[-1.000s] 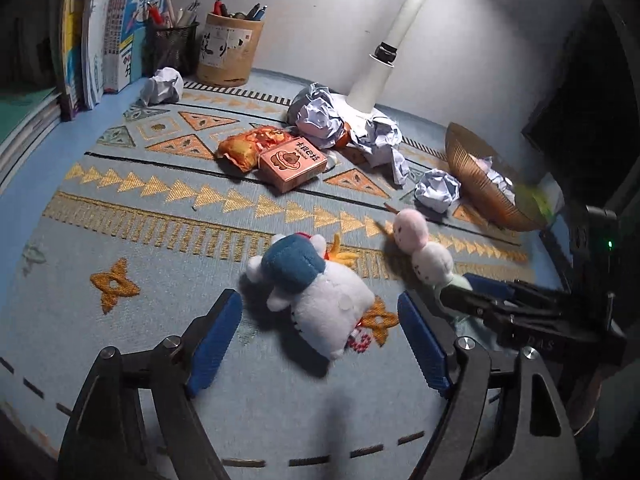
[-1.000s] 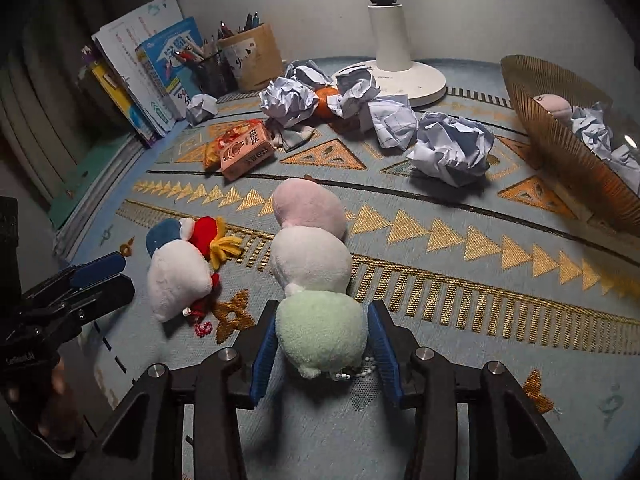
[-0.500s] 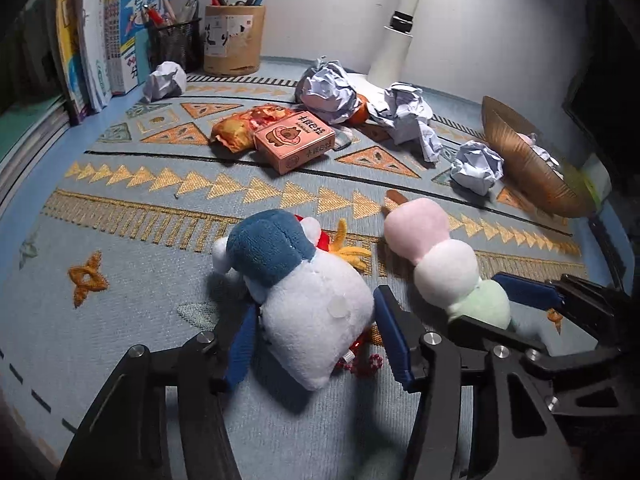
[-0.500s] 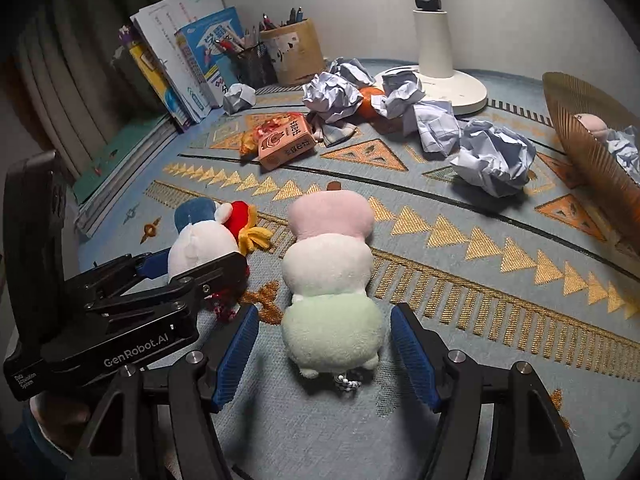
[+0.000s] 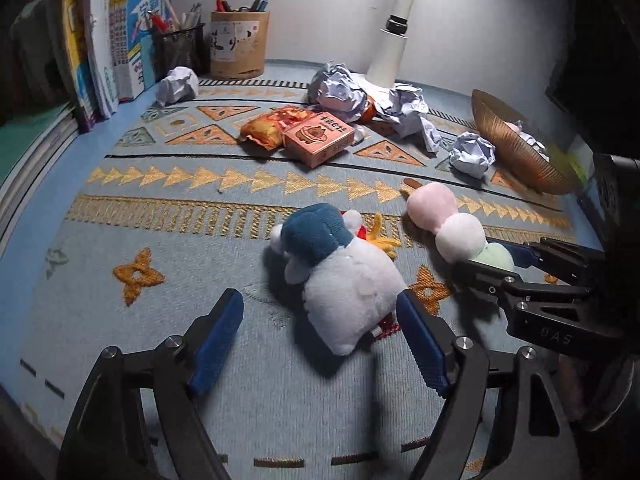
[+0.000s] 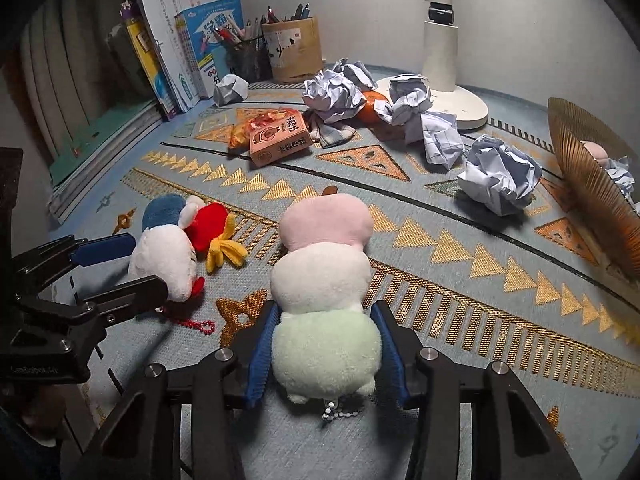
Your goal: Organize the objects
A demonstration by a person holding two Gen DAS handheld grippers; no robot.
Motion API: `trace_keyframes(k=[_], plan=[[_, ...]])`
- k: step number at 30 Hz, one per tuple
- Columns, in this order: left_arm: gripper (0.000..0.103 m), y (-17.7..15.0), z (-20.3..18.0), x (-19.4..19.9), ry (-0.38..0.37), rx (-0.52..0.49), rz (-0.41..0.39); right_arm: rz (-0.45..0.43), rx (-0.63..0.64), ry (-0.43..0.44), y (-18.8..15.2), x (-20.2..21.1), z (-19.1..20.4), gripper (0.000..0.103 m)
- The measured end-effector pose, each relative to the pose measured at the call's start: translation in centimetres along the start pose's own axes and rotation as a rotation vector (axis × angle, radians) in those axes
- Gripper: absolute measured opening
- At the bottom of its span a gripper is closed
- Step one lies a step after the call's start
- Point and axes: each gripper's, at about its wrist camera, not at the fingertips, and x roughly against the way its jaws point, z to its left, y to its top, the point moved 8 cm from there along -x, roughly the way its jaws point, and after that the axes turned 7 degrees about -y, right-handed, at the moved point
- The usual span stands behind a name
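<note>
Below, my left tool (image 5: 320, 344) stands wide, its jaws opening around the white plush with the blue cap (image 5: 340, 280); the right blue pad sits just beside the plush's flank, the left pad well apart from it, and neither presses. That plush lies on its side on the patterned blue mat (image 5: 160, 208) covering the table, its red-and-yellow trim and a red bead chain (image 6: 192, 323) showing in the right wrist view.

Alongside, my right tool (image 6: 326, 354) is narrow, its jaws closing on the green end of the three-ball plush (image 6: 324, 280); both blue pads touch the green ball's sides. The plush's white and pink balls extend away from the tool, and a small bead chain (image 6: 336, 410) trails from the green end between the tool's arms. The two plushes lie near each other, apart.

Farther back on the mat: an orange carton (image 5: 318, 138) touching a snack packet (image 5: 266, 130); several crumpled paper balls (image 6: 500, 180), some heaped around an orange fruit (image 6: 370, 106) at the foot of a white lamp (image 6: 444, 60); a ribbed golden bowl (image 6: 588, 184) at the right edge holding more paper. Against the wall stand books (image 6: 180, 52), a mesh pen cup (image 5: 178, 46) and a cardboard pen holder (image 5: 238, 44).
</note>
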Motion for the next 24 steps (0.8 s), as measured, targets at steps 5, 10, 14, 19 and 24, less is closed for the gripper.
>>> trace_keyframes(k=[5, 10, 14, 19, 24], plan=[[0.078, 0.4, -2.4, -0.4, -0.012, 0.014, 0.013, -0.013, -0.020, 0.007, 0.1, 0.4, -0.1, 0.046], [0.055, 0.5, -1.8, -3.6, 0.174, 0.011, 0.070, -0.039, -0.059, 0.040, 0.2, 1.4, -0.8, 0.046], [0.054, 0.3, -2.0, -3.1, 0.155, -0.015, 0.042, -0.005, -0.063, 0.039, -0.6, 1.2, -1.4, 0.046], [0.053, 0.7, -3.2, -1.0, 0.012, -0.050, -0.065, -0.032, -0.092, 0.094, -0.3, 2.0, -1.6, 0.046], [0.053, 2.4, -5.5, 0.9, -0.043, -0.111, -0.131, -0.048, -0.125, 0.101, 0.0, 3.3, -2.5, 0.046]])
